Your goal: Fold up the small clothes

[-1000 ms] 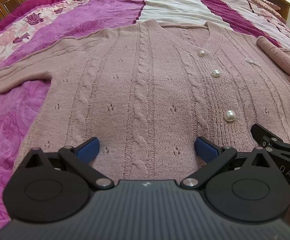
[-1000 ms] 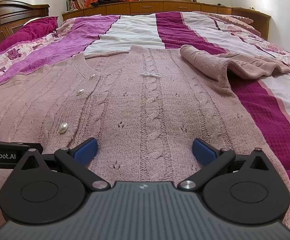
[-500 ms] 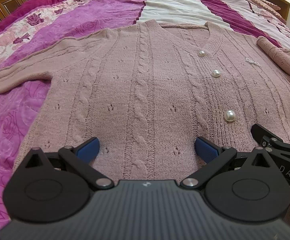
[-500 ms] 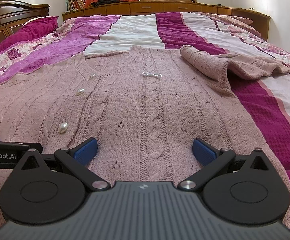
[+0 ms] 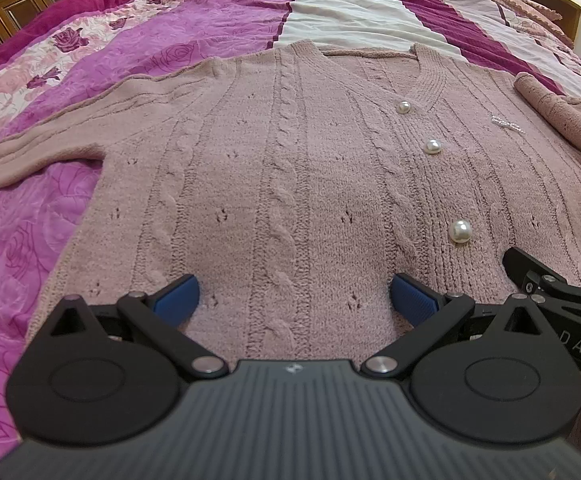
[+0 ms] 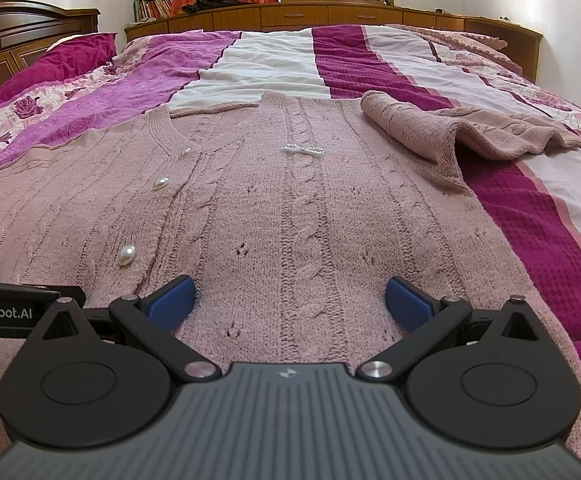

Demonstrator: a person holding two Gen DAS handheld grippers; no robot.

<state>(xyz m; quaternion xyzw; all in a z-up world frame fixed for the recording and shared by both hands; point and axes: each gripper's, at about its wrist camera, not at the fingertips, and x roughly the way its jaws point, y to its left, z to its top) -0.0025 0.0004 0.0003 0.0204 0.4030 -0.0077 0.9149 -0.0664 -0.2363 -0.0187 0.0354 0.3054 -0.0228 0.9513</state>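
My left gripper (image 5: 294, 294) is level, fingers spread wide and gripping nothing. My right gripper (image 6: 288, 300) sits just beside it, likewise spread wide and unloaded.

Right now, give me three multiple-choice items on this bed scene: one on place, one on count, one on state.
1. Where does the cardigan lie?
A. on the bedspread
B. on a chair
C. on the floor

2. How many pearl buttons show on it?
A. one
B. three
C. six

3. How does the left hand-held gripper stand?
A. shut on a sleeve
B. open, over the hem
C. shut on a button

Key: 1 A, the knit spreads flat over the striped cover. 2 B, three pearls run down the front. 3 B, its blue pads sit wide apart with only flat knit between; the right hand-held gripper looks the same.
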